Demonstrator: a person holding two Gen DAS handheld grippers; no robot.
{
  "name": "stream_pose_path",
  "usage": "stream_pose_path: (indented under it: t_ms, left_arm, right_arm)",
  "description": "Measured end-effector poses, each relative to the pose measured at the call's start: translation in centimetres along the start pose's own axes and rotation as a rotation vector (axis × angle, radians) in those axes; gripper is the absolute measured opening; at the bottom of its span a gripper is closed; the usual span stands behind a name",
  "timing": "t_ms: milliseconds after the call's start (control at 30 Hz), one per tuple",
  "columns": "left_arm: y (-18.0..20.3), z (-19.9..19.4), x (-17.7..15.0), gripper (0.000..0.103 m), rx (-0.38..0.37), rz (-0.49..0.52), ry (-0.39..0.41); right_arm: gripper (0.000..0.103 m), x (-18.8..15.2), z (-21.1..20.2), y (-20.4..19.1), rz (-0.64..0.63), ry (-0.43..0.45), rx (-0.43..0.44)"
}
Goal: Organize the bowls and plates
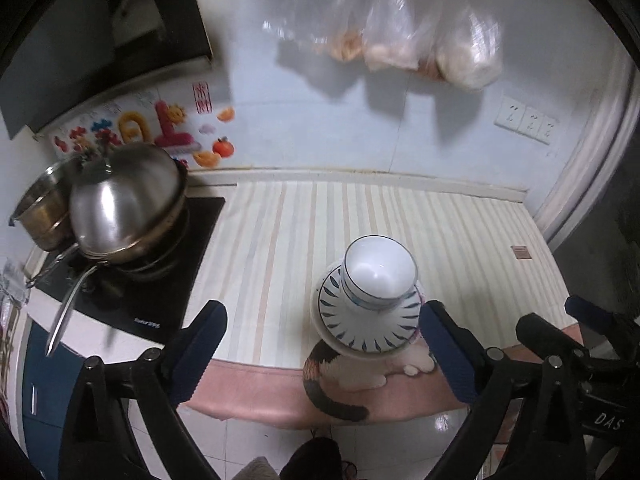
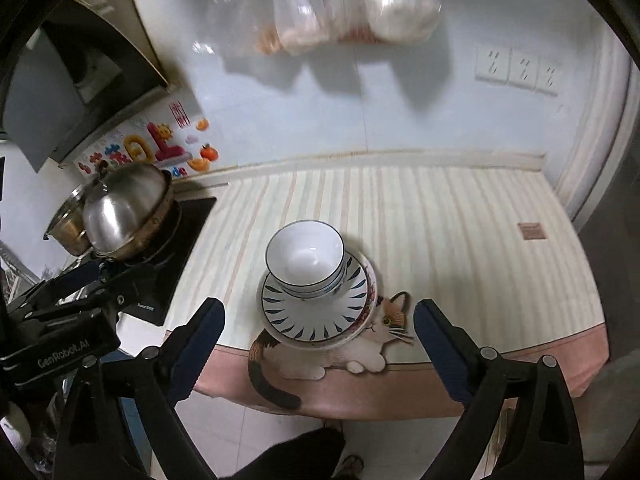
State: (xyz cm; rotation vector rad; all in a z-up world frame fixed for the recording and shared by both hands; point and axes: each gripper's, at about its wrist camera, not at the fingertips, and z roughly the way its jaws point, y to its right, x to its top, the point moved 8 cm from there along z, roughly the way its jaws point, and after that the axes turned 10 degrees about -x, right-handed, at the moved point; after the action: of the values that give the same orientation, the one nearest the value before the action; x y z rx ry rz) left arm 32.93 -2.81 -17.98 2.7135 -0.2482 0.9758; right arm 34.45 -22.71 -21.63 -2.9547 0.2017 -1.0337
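White bowls with blue rims (image 1: 378, 276) (image 2: 306, 258) are nested on a stack of white plates with blue dash pattern (image 1: 366, 330) (image 2: 316, 318), near the front edge of the striped counter. My left gripper (image 1: 322, 332) is open and empty, above and in front of the stack. My right gripper (image 2: 318, 328) is open and empty, held back over the counter's front edge with the stack between its fingers in view. The right gripper also shows in the left wrist view (image 1: 560, 332), the left gripper in the right wrist view (image 2: 80, 284).
A steel pot with a domed lid (image 1: 124, 204) (image 2: 124, 210) sits on a black cooktop (image 1: 132, 280) at the left. Plastic bags (image 1: 400, 28) hang on the wall. Wall sockets (image 1: 526, 118) are at the right. A cat-print mat (image 2: 360, 360) hangs over the counter edge.
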Motion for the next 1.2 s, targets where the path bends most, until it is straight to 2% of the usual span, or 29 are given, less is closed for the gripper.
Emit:
stream_pose_path:
  t_ms: [300,567,767,1200]
  left_arm:
    - [1.2,-9.1,-2.9,0.103,0.011,0.002,0.089]
    - [0.6,-14.2,-5.3,0.103,0.007,0.003,0.154]
    - [0.0,-16.0,-7.2,0.103,0.010,0.030,0.135]
    - [-1.4,-18.4,-9.1,0.103,0.047,0.020,0.162]
  right_arm:
    - [0.100,-3.7,-11.4,-0.2,-0.013,0.113,-0.020]
    - [0.101,-6.8,-18.2,-0.5,0.008,0.196,-0.055]
    - [0.101,-8.3,-21.1,-1.4,0.016,0.236,-0.097]
    - [0.101,-10.7,-21.8,-3.0,0.017,0.211,-0.082]
